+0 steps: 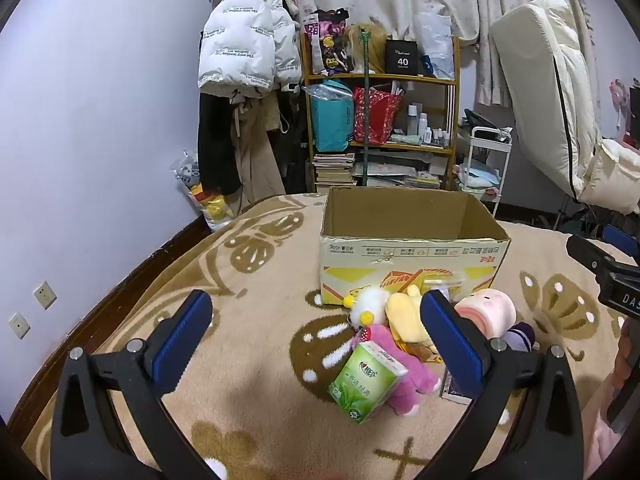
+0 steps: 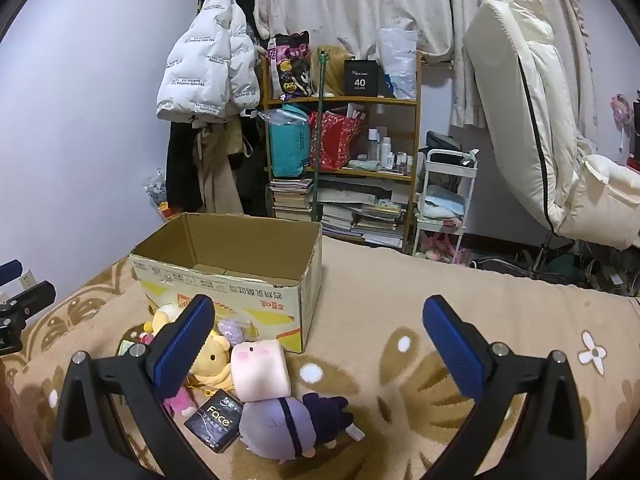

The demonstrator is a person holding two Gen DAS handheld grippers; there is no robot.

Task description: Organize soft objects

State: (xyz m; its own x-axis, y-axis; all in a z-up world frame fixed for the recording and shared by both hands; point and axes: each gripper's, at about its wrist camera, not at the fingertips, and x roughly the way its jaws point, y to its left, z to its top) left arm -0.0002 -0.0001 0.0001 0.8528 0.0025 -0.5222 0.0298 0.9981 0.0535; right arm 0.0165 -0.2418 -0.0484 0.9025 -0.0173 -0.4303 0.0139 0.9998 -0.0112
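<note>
An open cardboard box [image 1: 412, 252] stands on the patterned beige blanket [image 1: 260, 272]; it also shows in the right wrist view [image 2: 228, 280]. A heap of soft things lies in front of it: a green tissue pack [image 1: 366, 380], a pink plush doll [image 1: 404, 376], a yellow plush [image 1: 408, 316], a pink pig cushion [image 1: 490, 312] [image 2: 260, 372], a purple-haired plush [image 2: 288, 424] and a black "Face" pack [image 2: 214, 426]. My left gripper [image 1: 316, 336] is open and empty, held above the blanket left of the heap. My right gripper [image 2: 318, 340] is open and empty, right of the heap.
Behind the bed stands a wooden shelf [image 1: 384, 80] with bags, books and bottles. Coats hang on a rack [image 1: 240, 60] at the left. A white cart [image 2: 444, 200] and a cream chair [image 2: 532, 120] stand at the right.
</note>
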